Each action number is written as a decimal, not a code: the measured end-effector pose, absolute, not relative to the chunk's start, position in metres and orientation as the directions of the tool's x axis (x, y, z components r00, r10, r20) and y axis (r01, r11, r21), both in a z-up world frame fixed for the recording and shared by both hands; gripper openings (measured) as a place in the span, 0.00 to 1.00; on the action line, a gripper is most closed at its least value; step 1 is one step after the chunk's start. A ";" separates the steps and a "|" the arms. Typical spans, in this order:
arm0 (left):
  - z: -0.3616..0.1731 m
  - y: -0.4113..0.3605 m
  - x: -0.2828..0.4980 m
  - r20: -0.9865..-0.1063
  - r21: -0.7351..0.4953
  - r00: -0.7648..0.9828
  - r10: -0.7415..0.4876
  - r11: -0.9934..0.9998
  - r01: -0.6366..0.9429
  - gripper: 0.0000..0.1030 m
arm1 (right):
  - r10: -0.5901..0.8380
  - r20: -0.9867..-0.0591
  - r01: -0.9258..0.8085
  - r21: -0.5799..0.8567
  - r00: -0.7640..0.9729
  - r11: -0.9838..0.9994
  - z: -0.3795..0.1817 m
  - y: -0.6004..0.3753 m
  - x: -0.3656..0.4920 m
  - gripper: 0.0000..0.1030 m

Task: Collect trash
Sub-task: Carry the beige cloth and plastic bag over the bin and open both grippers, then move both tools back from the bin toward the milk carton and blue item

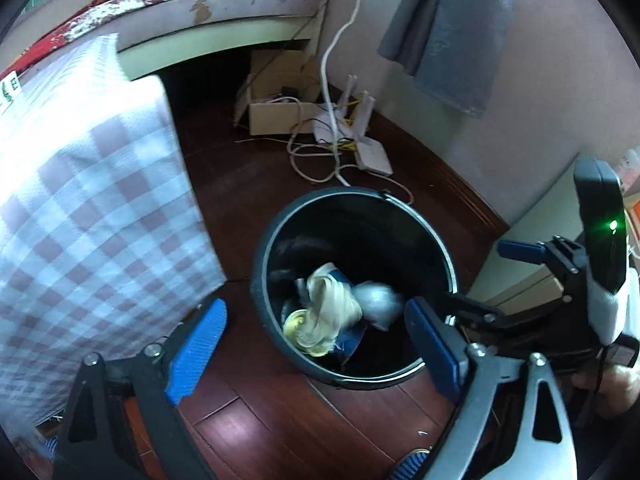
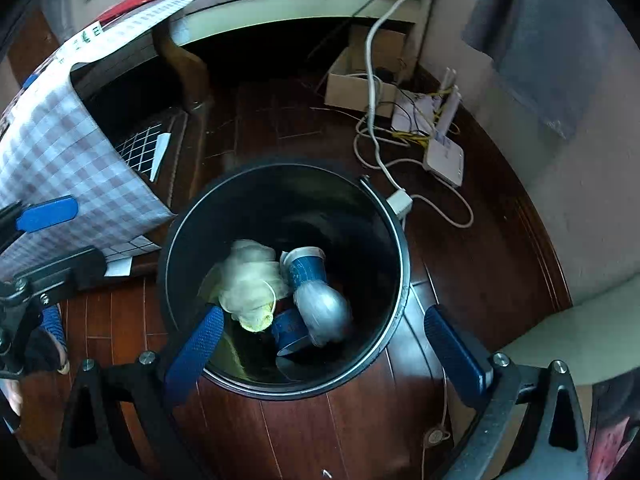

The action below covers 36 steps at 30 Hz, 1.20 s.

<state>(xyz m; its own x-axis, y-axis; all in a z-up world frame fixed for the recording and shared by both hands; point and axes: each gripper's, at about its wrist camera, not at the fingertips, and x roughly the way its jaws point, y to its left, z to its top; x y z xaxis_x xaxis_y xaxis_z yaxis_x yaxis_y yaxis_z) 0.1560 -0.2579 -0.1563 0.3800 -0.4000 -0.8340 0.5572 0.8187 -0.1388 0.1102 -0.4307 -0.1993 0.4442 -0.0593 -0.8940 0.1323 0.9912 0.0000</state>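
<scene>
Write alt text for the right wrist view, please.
Open blue-padded tongs hang over a black trash bin on a dark wood floor, empty-jawed. Inside lie a crumpled pale wad and blue cups. White cables trail behind.

Light: dim, soft daylight.
Blur: trash (image 2: 280,292) in bin (image 2: 400,280) smeared.
Edges: fisheye bend, black corners.
Glare: green LED (image 1: 613,225).
</scene>
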 end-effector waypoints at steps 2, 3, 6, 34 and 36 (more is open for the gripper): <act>-0.158 -0.255 0.156 -0.838 -0.120 0.394 -0.378 0.831 0.544 0.90 | -0.074 -0.890 0.147 -0.008 0.450 0.989 -0.198 -0.432 0.110 0.99; -0.158 -0.254 0.155 -0.837 -0.117 0.400 -0.374 0.835 0.538 0.90 | -0.076 -0.888 0.150 -0.008 0.454 0.989 -0.197 -0.432 0.110 0.99; -0.158 -0.252 0.157 -0.834 -0.106 0.414 -0.366 0.841 0.530 0.93 | -0.082 -0.883 0.153 -0.012 0.462 0.988 -0.195 -0.432 0.109 0.99; -0.146 -0.213 0.150 -0.807 -0.086 0.483 -0.341 0.876 0.474 0.97 | -0.093 -0.833 0.124 -0.030 0.545 0.992 -0.172 -0.411 0.100 0.99; -0.142 -0.204 0.149 -0.802 -0.088 0.495 -0.335 0.885 0.456 0.97 | -0.096 -0.824 0.119 -0.035 0.559 0.992 -0.167 -0.406 0.097 0.99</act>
<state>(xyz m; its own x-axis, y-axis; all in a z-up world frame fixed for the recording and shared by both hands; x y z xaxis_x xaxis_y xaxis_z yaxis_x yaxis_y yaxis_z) 0.1493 -0.2038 -0.1420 0.4946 -0.3350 -0.8020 0.4563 0.8854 -0.0885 0.0972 -0.4061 -0.1674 0.5591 -0.0961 -0.8235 0.1189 0.9923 -0.0351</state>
